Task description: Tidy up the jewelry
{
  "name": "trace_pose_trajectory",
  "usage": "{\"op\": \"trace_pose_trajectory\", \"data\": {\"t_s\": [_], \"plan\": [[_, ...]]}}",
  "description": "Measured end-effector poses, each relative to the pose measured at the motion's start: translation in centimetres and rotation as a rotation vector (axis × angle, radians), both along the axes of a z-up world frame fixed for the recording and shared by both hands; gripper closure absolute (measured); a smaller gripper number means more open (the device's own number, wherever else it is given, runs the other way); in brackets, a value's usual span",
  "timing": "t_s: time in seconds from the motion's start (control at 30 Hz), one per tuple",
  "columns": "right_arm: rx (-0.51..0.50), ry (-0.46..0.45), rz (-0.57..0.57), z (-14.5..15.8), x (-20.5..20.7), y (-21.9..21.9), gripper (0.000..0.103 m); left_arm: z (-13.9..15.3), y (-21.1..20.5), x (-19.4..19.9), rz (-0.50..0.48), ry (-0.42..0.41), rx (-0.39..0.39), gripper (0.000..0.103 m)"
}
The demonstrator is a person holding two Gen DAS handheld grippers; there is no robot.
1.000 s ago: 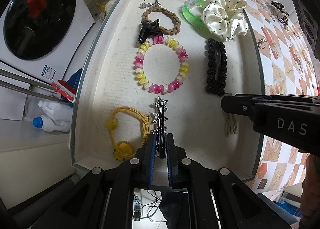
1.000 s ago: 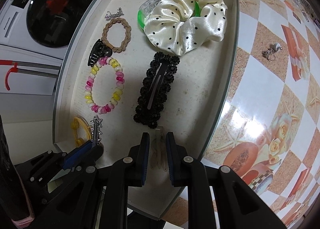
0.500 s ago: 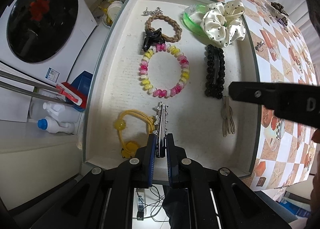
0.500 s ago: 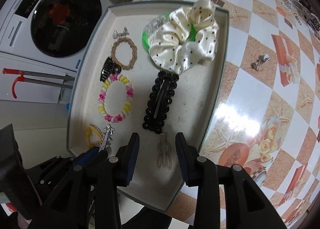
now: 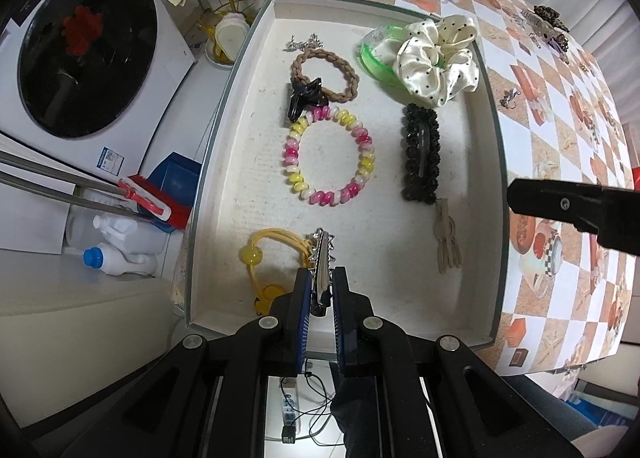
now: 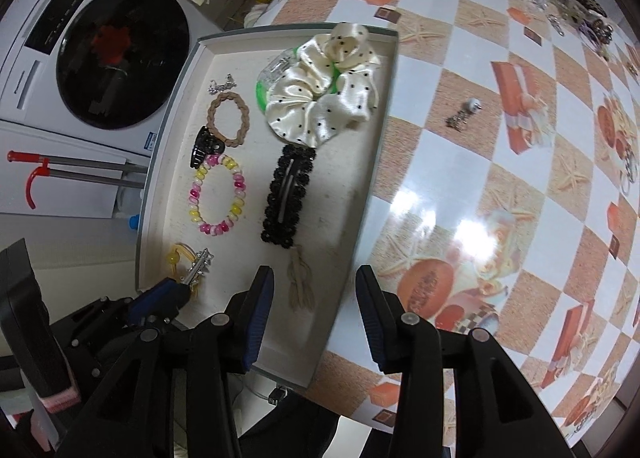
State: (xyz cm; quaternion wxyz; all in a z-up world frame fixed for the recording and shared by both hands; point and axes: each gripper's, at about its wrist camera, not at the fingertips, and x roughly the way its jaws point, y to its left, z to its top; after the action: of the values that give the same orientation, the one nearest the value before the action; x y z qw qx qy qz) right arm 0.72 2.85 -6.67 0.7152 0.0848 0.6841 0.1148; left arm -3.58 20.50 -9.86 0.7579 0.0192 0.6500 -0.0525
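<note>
Left wrist view
Left gripper (image 5: 320, 286): closed on a silver spiked clip (image 5: 321, 258), held over the near end of the white tray (image 5: 224, 162).
Yellow hair tie (image 5: 264, 258): lying in the tray, just beside the clip.
Pink-and-yellow bead bracelet (image 5: 330, 156): laid at the tray's middle.
Black beaded clip (image 5: 420, 154): set to the right of the bracelet.
Beige clip (image 5: 447, 242): seen flat on the tray floor, just below the black beaded clip.
Polka-dot scrunchie (image 5: 438, 58): placed at the tray's far right corner.

Right wrist view
Right gripper (image 6: 316, 290): jaws opening, nothing pressed between them; it is raised above the tray's (image 6: 176, 106) near right part.
Beige clip (image 6: 300, 282): lying free on the tray, apart from both pads.
Left gripper (image 6: 180, 286): seen at the tray's near left corner, with the silver spiked clip (image 6: 199, 264) clamped.
</note>
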Motion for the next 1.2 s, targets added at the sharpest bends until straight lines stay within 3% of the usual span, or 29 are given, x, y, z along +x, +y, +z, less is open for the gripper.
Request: {"op": "trace_pose_trajectory", "data": {"t_s": [0.6, 0.63, 0.67, 0.7, 0.73, 1.13, 1.2], "plan": [[-0.006, 0.000, -0.049, 0.6, -0.2, -1.4, 0.057, 0.8, -1.3, 1.3, -0.040, -0.008, -0.033, 0.088], [-0.006, 0.000, -0.050, 0.6, -0.3, -1.5, 0.057, 0.8, -1.4, 1.3, -0.040, -0.007, -0.036, 0.078], [-0.006, 0.001, -0.051, 0.6, -0.3, -1.6, 0.057, 0.8, -1.4, 1.3, -0.040, -0.005, -0.034, 0.022], [-0.006, 0.002, -0.051, 0.7, -0.3, -1.6, 0.057, 0.9, -1.4, 1.3, -0.035, -0.008, -0.021, 0.000], [-0.006, 0.002, -0.051, 0.7, -0.4, -1.6, 0.057, 1.3, -1.3, 1.1, -0.025, -0.041, -0.008, 0.000], [-0.014, -0.006, -0.049, 1.1, -0.2, -1.6, 0.057, 2.5, -1.1, 1.3, -0.012, -0.055, 0.005, 0.000], [-0.017, -0.005, -0.046, 1.2, -0.2, -1.5, 0.052, 2.6, -0.9, 1.4, 0.002, -0.050, 0.014, 0.000]]}}
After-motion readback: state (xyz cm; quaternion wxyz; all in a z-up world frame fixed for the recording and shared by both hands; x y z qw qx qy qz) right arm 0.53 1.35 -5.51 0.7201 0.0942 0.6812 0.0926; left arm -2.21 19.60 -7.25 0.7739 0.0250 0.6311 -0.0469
